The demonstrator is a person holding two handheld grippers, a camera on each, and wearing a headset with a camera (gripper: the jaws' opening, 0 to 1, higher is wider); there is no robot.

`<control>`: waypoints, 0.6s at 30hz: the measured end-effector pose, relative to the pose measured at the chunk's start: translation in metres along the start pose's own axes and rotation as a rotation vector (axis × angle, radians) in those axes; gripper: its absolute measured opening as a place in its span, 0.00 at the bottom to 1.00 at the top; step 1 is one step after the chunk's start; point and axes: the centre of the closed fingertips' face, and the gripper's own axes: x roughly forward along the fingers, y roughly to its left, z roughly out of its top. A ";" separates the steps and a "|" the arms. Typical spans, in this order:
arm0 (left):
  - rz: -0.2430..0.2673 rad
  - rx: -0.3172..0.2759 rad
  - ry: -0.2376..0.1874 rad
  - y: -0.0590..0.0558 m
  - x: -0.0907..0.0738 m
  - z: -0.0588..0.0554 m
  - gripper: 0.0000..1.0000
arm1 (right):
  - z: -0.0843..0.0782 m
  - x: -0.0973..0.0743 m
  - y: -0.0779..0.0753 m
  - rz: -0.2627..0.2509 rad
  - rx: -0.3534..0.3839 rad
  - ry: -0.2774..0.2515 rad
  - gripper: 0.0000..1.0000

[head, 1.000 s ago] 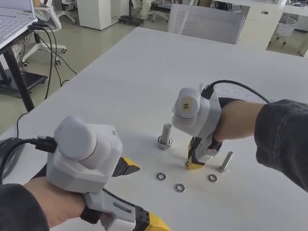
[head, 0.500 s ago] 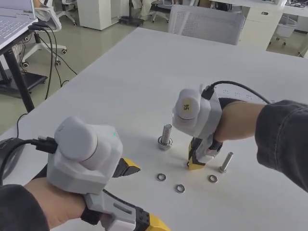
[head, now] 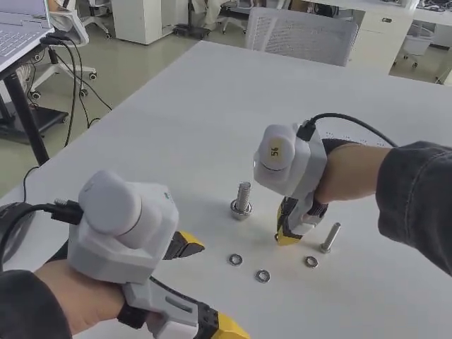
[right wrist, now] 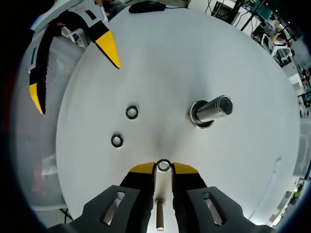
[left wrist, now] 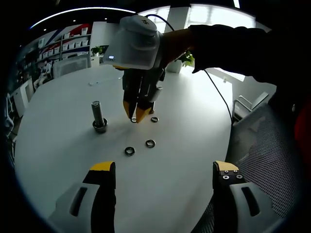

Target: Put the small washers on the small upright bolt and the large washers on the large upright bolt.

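Note:
The large upright bolt [head: 242, 198] stands mid-table with a large washer [head: 241, 209] round its base. To its right is the small upright bolt [head: 330, 237]. Between the two bolts my right gripper [head: 288, 239] points down, its jaws shut on a small washer [right wrist: 164, 166] at the yellow tips. Three loose washers lie in front: one [head: 235, 260], another [head: 263, 275], and a third [head: 311, 261] beside the small bolt. My left gripper [head: 208, 286] hovers open and empty at the near left. In its own view [left wrist: 164, 170] it faces the right gripper [left wrist: 136, 116].
The white table [head: 176, 120] has wide free room behind and left of the bolts. A cable [head: 346, 123] trails from the right gripper. A mesh chair [head: 300, 32] stands at the far edge, and a laptop stand [head: 21, 42] beyond the left edge.
The right gripper has edged slightly up and toward the small bolt. The left gripper and the loose washers have stayed put.

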 end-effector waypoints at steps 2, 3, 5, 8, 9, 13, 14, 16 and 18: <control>0.000 0.000 0.000 0.000 0.000 0.000 0.82 | -0.001 -0.002 0.000 0.000 0.002 0.001 0.14; 0.001 0.001 0.000 0.000 0.000 0.000 0.82 | -0.001 -0.005 0.000 -0.002 0.004 0.000 0.14; 0.001 0.001 -0.001 0.000 0.000 0.000 0.82 | -0.002 -0.008 -0.001 -0.005 0.005 0.002 0.14; 0.001 0.002 0.000 0.000 0.000 0.001 0.82 | -0.004 -0.013 -0.002 -0.011 0.007 0.004 0.14; 0.001 0.003 -0.001 0.000 -0.001 0.001 0.82 | -0.004 -0.016 -0.003 -0.015 0.009 0.003 0.14; 0.001 0.003 -0.002 0.000 -0.001 0.001 0.82 | -0.006 -0.023 -0.005 -0.026 0.014 0.002 0.14; 0.000 0.003 -0.003 0.000 -0.001 0.001 0.82 | -0.007 -0.026 -0.006 -0.029 0.016 0.003 0.14; 0.000 0.005 -0.004 0.000 -0.001 0.002 0.82 | -0.008 -0.029 -0.006 -0.034 0.018 0.004 0.14; -0.001 0.004 -0.005 0.000 -0.001 0.002 0.82 | -0.008 -0.032 -0.007 -0.038 0.019 0.002 0.14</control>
